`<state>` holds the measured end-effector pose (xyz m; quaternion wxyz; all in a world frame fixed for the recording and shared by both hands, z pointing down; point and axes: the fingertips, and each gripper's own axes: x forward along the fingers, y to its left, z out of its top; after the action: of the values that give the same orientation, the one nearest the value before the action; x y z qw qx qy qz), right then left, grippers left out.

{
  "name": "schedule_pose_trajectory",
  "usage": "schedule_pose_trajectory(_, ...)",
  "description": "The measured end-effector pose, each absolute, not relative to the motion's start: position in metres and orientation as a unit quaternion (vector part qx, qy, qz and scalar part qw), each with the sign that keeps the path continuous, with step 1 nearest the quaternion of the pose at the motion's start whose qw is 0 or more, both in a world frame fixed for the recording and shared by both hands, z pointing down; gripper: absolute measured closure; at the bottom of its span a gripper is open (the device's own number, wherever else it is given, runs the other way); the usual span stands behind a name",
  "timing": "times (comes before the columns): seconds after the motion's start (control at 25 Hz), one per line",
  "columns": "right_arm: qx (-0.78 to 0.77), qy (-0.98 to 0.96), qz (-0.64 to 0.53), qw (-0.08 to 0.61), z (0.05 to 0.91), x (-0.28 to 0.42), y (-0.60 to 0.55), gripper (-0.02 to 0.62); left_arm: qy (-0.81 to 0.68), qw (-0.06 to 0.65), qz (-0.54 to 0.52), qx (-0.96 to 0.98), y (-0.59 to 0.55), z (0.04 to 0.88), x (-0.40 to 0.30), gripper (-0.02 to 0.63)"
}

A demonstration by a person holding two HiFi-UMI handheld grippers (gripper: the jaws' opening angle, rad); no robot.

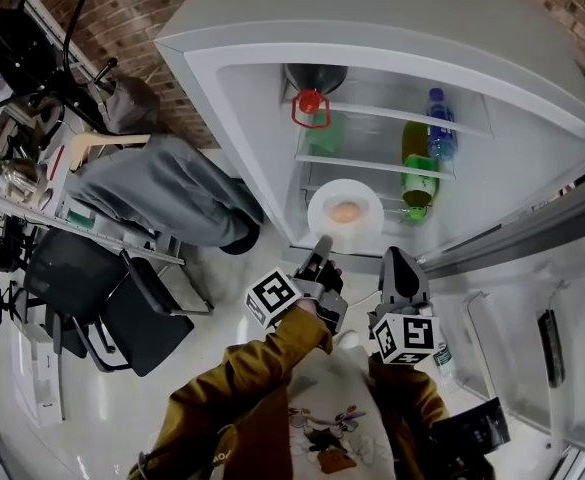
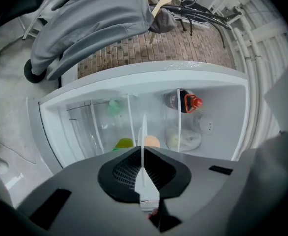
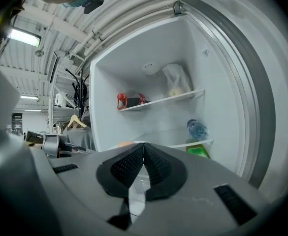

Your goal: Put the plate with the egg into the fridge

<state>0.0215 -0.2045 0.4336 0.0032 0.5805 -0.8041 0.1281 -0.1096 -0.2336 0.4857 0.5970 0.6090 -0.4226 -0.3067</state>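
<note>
Pinching plate (image 1: 318, 208) rim, left claw (image 1: 322, 244).

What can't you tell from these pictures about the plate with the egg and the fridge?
- Head view: whether the plate is already set down. It is seen from above, so no gap under it can be judged.
- Left gripper view: the left gripper is shut on the edge-on plate, and its body hides most of the egg.
- Right gripper view: the shut right gripper hides all but a sliver of the egg.
- Green bottle: the label is too small to read.
</note>
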Motion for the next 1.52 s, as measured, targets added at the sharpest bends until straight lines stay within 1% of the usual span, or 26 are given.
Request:
schedule_pose_trajectory(0.52,0.572,-0.812,0.118,0.0,0.429,0.017,-0.222,0.591,-0.436,0.593,-0.315,0.599,-0.252,0.49,-0.114,0.584)
schedule_pose_trajectory(0.8,0.568,-0.812,0.132,-0.001,0.434,0.018,-0.231,0.591,-0.44,0.594,-0.317,0.594,-0.259,0.493,-0.113,0.584)
schedule_pose_trajectory(1.32,0.56,-0.817,0.133,0.018,0.447,0.021,-0.247,0.591,-0.435,0.6,-0.319,0.59,-0.275,0.495,-0.1,0.584)
schedule_pose_trajectory(1.52,0.563,-0.813,0.144,0.013,0.446,0.026,-0.252,0.591,-0.435,0.599,-0.323,0.589,-0.282,0.493,-0.099,0.584)
